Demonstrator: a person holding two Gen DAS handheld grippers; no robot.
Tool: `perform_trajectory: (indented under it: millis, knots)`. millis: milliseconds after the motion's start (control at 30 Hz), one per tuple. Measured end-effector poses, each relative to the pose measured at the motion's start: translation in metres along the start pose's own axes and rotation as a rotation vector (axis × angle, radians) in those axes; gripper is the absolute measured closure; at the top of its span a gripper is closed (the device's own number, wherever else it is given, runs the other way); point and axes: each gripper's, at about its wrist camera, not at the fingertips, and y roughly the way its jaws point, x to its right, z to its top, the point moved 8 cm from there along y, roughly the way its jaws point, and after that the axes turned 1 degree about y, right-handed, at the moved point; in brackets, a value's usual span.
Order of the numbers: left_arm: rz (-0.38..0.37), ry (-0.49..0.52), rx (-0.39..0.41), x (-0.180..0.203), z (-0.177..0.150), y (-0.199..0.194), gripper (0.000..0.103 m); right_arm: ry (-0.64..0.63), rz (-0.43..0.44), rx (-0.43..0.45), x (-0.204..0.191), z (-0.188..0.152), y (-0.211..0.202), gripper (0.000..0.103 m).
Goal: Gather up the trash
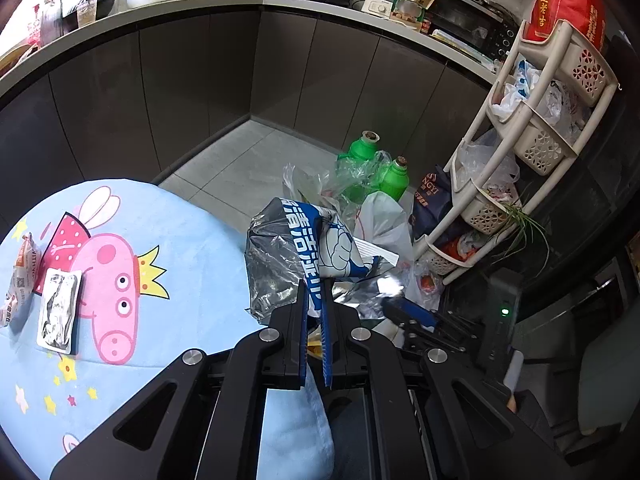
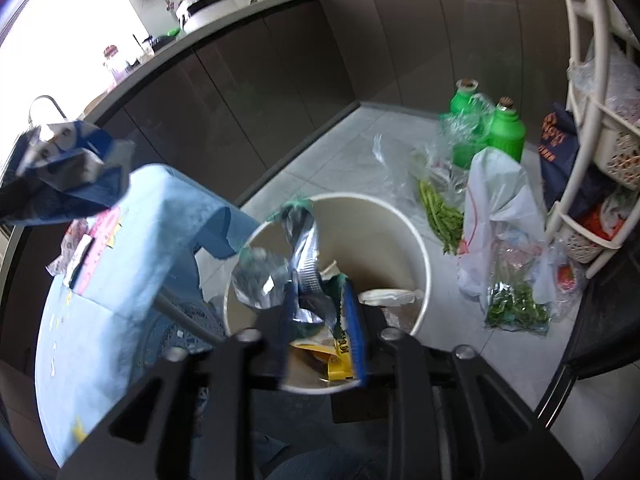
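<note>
My left gripper [image 1: 315,294] is shut on a crumpled blue-and-white foil bag [image 1: 296,252], held in the air past the table's right edge; the bag also shows at the left of the right wrist view [image 2: 68,172]. My right gripper [image 2: 320,308] stands over the open cream trash bin [image 2: 404,224]. A crumpled silver-and-green foil wrapper [image 2: 298,256] sits between its fingers, which are a wrapper's width apart. The bin holds a yellow packet [image 2: 340,364] and white paper. On the blue cartoon tablecloth [image 1: 180,240] lie a silver foil packet [image 1: 59,308] and an orange-white wrapper [image 1: 22,276].
Two green bottles [image 1: 362,148] and plastic bags of greens [image 2: 508,296] lie on the tiled floor beyond the bin. A cream basket rack [image 1: 532,140] stands at the right. Dark cabinets under a cluttered counter [image 1: 256,0] run along the back.
</note>
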Motion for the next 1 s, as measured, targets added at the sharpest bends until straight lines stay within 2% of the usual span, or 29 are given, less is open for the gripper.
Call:
perform_trajectory:
  millis: [67, 167, 300, 533, 767, 800, 833, 867, 900, 933, 1000]
  knots:
    - [-0.001, -0.001, -0.007, 0.0, -0.001, 0.003, 0.098, -0.015, -0.032, -0.003, 0.003, -0.001, 0.005, 0.041]
    - [-0.01, 0.0, -0.016, 0.002, -0.002, 0.008, 0.098, -0.028, -0.024, 0.012, 0.004, -0.006, 0.0, 0.038]
    - [-0.046, 0.002, -0.044, 0.009, -0.002, 0.023, 0.098, -0.025, -0.019, 0.026, 0.011, -0.011, -0.013, 0.036]
    - [-0.1, 0.015, -0.131, 0.03, -0.013, 0.071, 0.098, -0.025, -0.009, 0.021, 0.016, -0.018, -0.024, 0.035]
    - [-0.099, 0.049, -0.176, 0.043, -0.011, 0.112, 0.097, -0.03, 0.009, -0.004, 0.013, -0.025, -0.016, 0.033]
    - [-0.094, 0.054, -0.167, 0.043, -0.008, 0.116, 0.091, -0.031, 0.011, -0.005, 0.013, -0.026, -0.016, 0.031]
    - [-0.087, 0.057, -0.163, 0.042, -0.007, 0.118, 0.072, -0.033, 0.013, -0.007, 0.012, -0.026, -0.015, 0.031]
    - [-0.076, 0.055, -0.155, 0.04, -0.005, 0.119, 0.06, -0.035, 0.014, -0.007, 0.012, -0.026, -0.015, 0.03]
    - [-0.063, 0.043, -0.139, 0.035, -0.002, 0.118, 0.037, -0.037, 0.016, -0.009, 0.012, -0.025, -0.015, 0.029]
    - [-0.059, 0.029, -0.12, 0.032, 0.0, 0.114, 0.031, -0.041, 0.019, -0.009, 0.011, -0.025, -0.014, 0.028]
    - [-0.08, 0.002, -0.099, 0.026, 0.003, 0.104, 0.026, -0.043, 0.021, -0.007, 0.01, -0.025, -0.014, 0.022]
